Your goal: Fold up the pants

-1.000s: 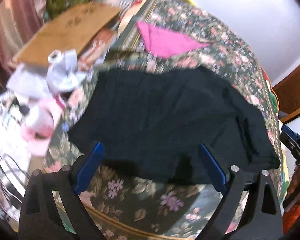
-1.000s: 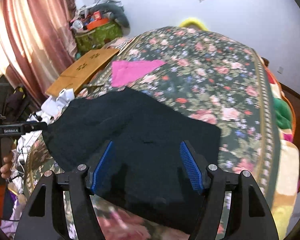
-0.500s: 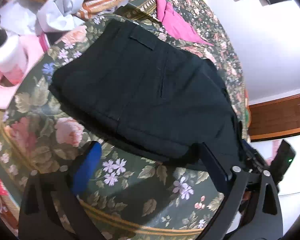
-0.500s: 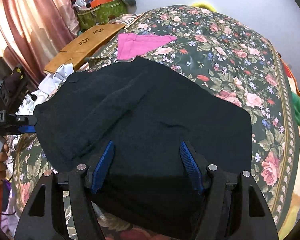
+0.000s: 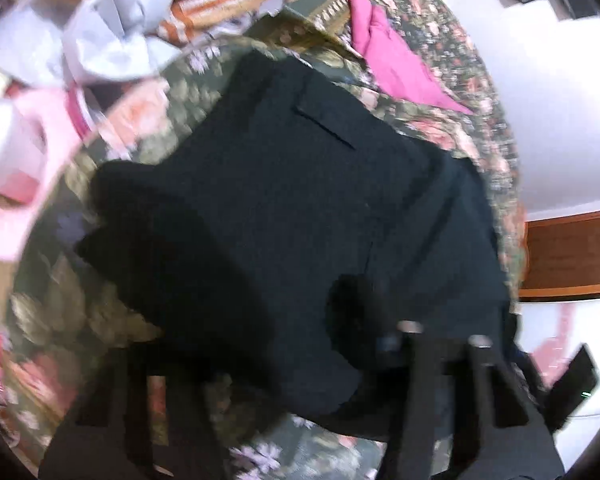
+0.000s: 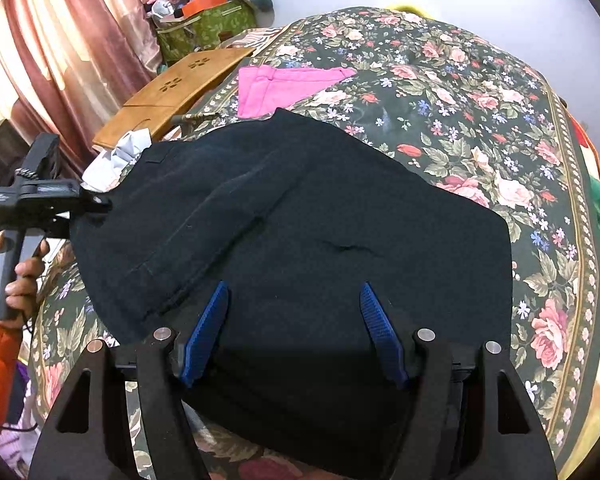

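Now closer in on the pants (image 6: 300, 240), spread dark across the bed (image 6: 480, 92); right gripper (image 6: 296, 332) over the near hem, fingers wide and empty; left gripper (image 5: 260, 380) blurred at the far edge, grip unreadable; fold likely about to start.

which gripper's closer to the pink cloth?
Left. The left gripper is at the pants' edge on the pink cloth's side; the right gripper hovers over their near end.

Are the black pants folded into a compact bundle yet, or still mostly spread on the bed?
Mostly spread: the black pants cover a broad patch of the floral bedspread.
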`<state>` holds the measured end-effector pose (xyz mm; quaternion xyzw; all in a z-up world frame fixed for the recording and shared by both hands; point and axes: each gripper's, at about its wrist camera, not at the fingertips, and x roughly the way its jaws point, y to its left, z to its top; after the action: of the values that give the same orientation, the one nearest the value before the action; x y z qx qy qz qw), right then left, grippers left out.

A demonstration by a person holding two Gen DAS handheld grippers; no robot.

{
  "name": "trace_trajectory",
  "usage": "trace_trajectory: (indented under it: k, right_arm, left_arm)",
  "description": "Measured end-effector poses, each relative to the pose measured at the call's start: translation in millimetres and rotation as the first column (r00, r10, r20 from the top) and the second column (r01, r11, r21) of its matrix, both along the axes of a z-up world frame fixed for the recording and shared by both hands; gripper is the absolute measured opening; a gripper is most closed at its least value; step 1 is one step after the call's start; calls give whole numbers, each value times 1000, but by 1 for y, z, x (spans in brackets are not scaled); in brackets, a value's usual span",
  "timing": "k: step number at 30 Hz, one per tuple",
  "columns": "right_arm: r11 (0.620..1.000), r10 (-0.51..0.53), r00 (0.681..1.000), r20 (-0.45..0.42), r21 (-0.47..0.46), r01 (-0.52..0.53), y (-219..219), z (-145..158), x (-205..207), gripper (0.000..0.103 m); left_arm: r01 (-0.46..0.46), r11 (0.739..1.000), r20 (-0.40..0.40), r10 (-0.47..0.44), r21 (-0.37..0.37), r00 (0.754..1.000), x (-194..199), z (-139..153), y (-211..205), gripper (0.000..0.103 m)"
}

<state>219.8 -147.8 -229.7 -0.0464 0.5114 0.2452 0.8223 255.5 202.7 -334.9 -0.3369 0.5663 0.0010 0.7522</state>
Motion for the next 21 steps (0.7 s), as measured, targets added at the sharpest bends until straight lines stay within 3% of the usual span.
trace_trajectory:
  k: [4, 7, 11, 15, 21]
  right_arm:
    - [1000, -7, 1000, -9, 19, 7, -3, 1, 0, 65]
    - [999, -14, 999, -31, 48, 15, -10, 5, 0, 65]
    - [996, -44, 999, -12, 75, 44, -30, 18, -6, 65]
    - [991, -105, 994, 8, 89, 104, -62, 27, -13, 65]
    - [977, -202, 979, -1, 71, 201, -111, 24, -22, 66]
  left_arm:
    - [8, 989, 48, -15, 147, 999, 2, 24, -7, 28]
    - [18, 954, 124, -58, 301, 991, 5, 60, -21, 23]
    - [28, 906, 228, -137, 423, 964, 8, 108, -47, 21]
    - [23, 872, 325, -207, 489, 923, 14, 153, -75, 20]
    - [43, 854, 420, -298, 518, 857, 27, 200, -128, 19]
